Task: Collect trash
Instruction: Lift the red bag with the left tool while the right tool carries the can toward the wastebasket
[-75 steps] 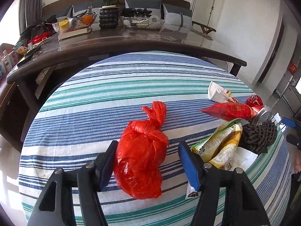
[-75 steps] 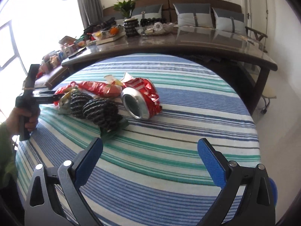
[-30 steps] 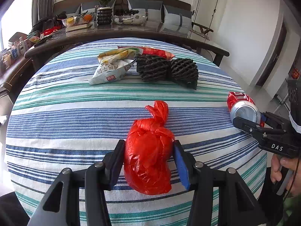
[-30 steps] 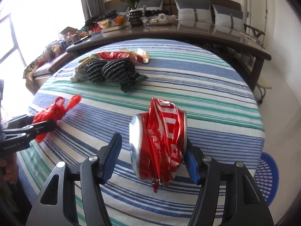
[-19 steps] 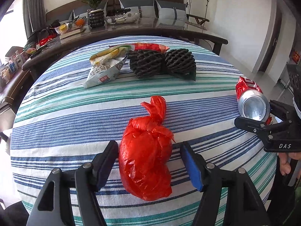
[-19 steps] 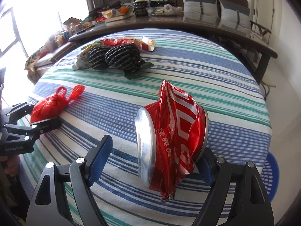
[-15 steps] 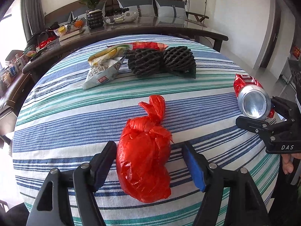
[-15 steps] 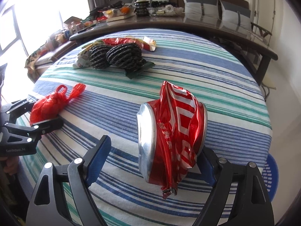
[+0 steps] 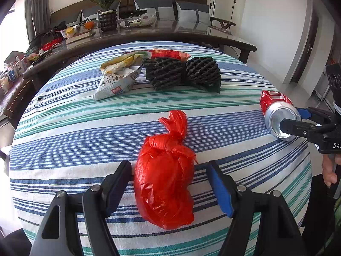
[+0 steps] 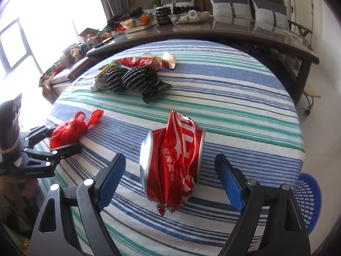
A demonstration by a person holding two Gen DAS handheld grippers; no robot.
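Observation:
A knotted red plastic bag (image 9: 165, 183) lies on the striped tablecloth (image 9: 64, 128) between the open jaws of my left gripper (image 9: 170, 185); the pads stand clear of it. It also shows in the right wrist view (image 10: 68, 131). A crushed red can (image 10: 172, 160) lies between the open jaws of my right gripper (image 10: 170, 175), untouched; it shows in the left wrist view (image 9: 277, 115) too. Farther back lie black foam nets (image 9: 181, 73), a white snack wrapper (image 9: 116, 83) and a red wrapper (image 10: 140, 61).
A dark wooden table (image 9: 149, 36) with a plant, bowls and clutter curves behind the round table. A sofa with cushions (image 10: 230, 2) stands at the back. A blue perforated basket (image 10: 308, 198) sits on the floor at the right, below the table edge.
Both grippers were shut on the bag and the can a second ago; both have opened since. Bag and can now rest on the cloth between the jaws.

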